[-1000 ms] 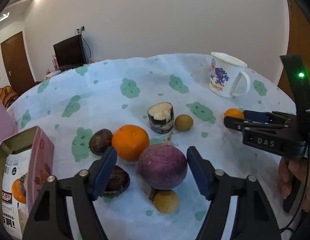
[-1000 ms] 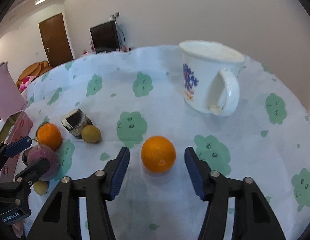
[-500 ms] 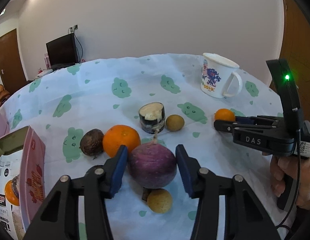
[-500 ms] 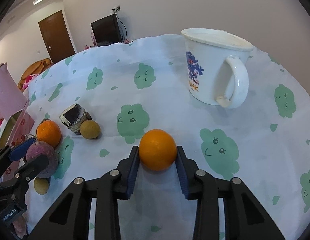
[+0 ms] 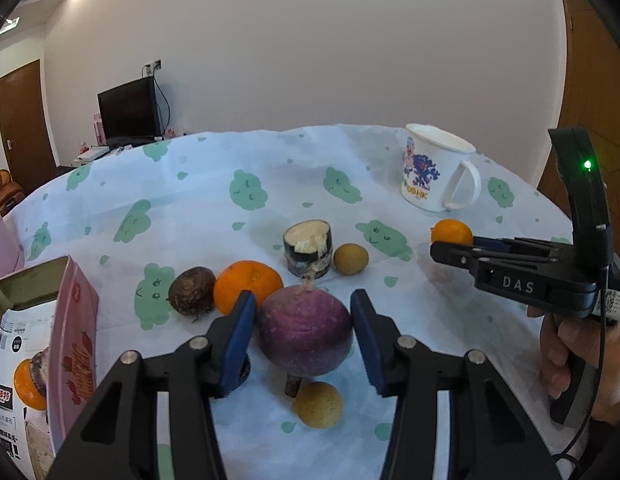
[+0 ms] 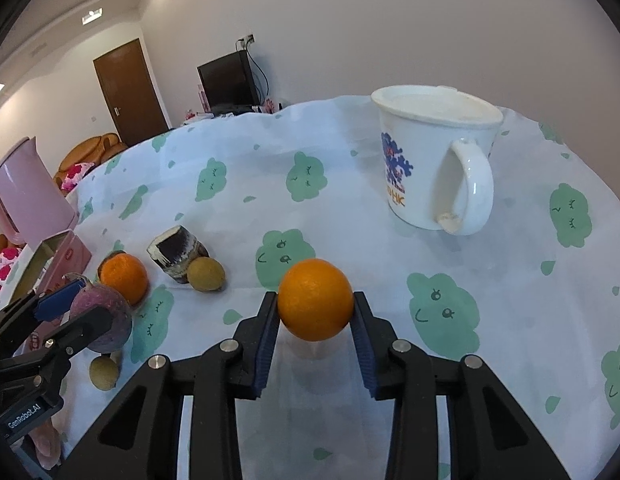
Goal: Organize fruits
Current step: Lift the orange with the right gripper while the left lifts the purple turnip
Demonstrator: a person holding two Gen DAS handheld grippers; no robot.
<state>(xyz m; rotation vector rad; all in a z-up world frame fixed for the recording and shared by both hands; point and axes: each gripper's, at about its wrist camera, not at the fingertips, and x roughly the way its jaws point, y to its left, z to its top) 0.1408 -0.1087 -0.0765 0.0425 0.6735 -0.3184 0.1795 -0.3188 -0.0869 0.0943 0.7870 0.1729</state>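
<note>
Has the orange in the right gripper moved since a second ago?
Yes. The orange, clamped in the right gripper, now looks raised off the tablecloth; its shadow lies below it, and the mug looms closer.
</note>
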